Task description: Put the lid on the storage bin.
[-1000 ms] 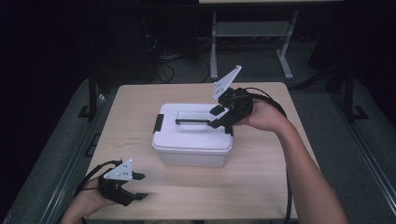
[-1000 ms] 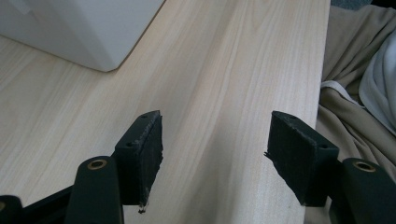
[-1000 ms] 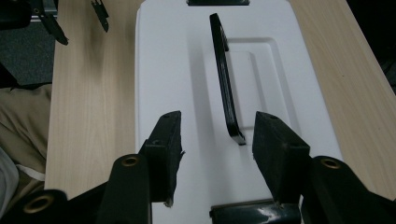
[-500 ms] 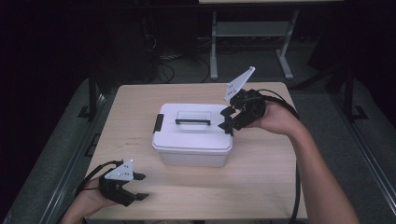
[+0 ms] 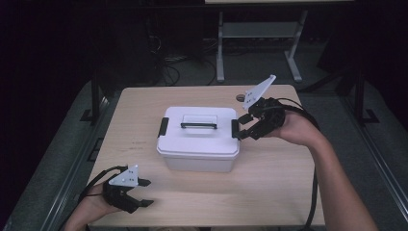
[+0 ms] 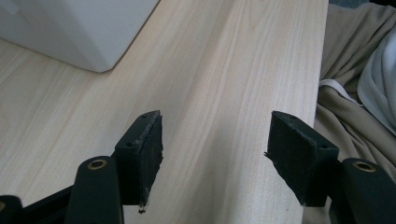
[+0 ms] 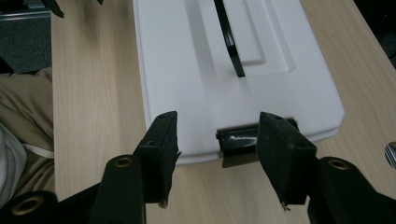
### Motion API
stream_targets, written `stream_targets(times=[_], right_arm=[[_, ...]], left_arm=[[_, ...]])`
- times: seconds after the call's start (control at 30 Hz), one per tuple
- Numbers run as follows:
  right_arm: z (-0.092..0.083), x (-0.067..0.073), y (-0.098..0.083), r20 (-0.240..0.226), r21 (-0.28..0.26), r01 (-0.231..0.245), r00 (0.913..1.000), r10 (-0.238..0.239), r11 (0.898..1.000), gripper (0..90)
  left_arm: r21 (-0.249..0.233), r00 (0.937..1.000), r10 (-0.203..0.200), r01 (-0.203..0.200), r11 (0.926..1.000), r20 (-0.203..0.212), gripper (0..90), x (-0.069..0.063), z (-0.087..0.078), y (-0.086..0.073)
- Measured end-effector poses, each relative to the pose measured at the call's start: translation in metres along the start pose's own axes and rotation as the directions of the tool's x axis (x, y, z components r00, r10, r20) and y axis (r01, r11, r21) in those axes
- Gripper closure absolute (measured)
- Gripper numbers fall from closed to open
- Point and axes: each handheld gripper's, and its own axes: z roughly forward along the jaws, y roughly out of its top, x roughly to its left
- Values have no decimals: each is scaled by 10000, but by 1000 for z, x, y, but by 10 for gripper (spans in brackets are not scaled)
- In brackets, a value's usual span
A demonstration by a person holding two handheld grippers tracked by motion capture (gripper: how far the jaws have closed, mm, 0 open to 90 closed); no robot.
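Note:
A white lidded box (image 5: 198, 144) with a black handle (image 5: 198, 126) stands in the middle of the wooden table (image 5: 269, 183). My right gripper (image 5: 241, 128) is at the box's right end, level with its black latch (image 5: 235, 129). Its jaws have just been opening. In the right gripper view my right gripper (image 7: 218, 123) is open, and the latch (image 7: 238, 140) lies just beyond the tips without touching the pads. My left gripper (image 5: 147, 193) rests open at the table's front left corner. Between its jaws (image 6: 215, 140) there is bare wood, and a corner of the box (image 6: 84, 28) sits farther off.
A second black latch (image 5: 163, 127) sits on the box's left end. A small round thing (image 5: 240, 97) lies on the table behind my right gripper. A metal frame (image 5: 255, 33) and cables stand on the floor beyond the table. Beige cloth (image 6: 355, 70) hangs at the table's near edge.
My right gripper has moved from above the lid near the handle out to the box's right end, and its jaws stand wider. The left gripper has stayed where it was.

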Motion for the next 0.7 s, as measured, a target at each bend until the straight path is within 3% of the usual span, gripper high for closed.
stream_targets(times=[0.7], right_arm=[[0,2,-33,46,49,-571,9984,570,9984,453]], left_arm=[[80,10000,-18,18,10000,0,355,0,0,0]])
